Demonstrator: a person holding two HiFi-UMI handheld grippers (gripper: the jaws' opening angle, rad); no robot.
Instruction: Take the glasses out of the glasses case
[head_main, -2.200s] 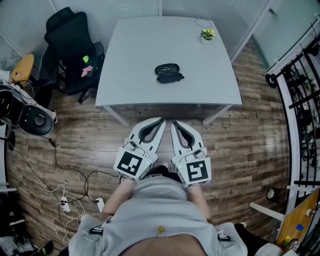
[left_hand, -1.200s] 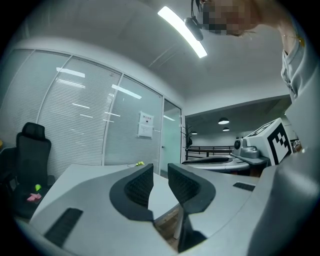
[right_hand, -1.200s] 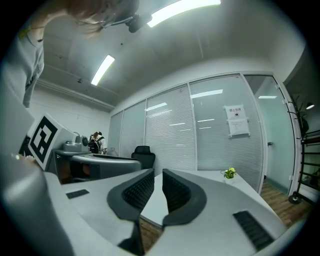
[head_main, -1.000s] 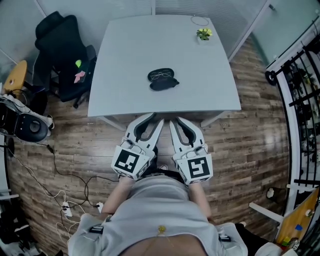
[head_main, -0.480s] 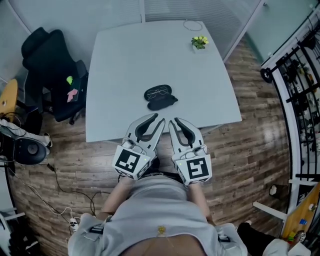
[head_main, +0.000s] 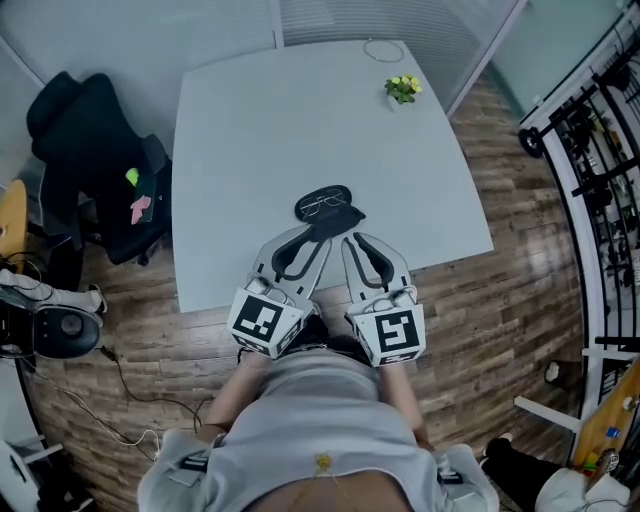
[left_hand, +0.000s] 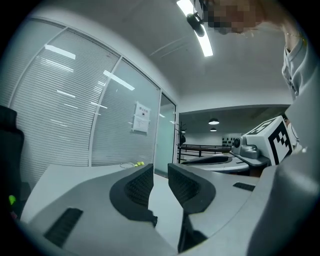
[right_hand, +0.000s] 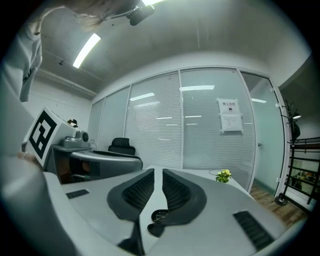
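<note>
Both left tool (head_main: 312, 238) and right tool (head_main: 358, 243) hang empty, jaws narrowly apart, near the glasses case (head_main: 325, 207).

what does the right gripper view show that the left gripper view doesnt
Only the right gripper view: the open glasses case with the glasses in it, just beyond its jaws, and the black chair. Only the left gripper view: a darker back area with round ceiling lights. Both: the white table, the small plant, the slatted glass wall with its paper notice, and jaws slightly apart with nothing between them.
</note>
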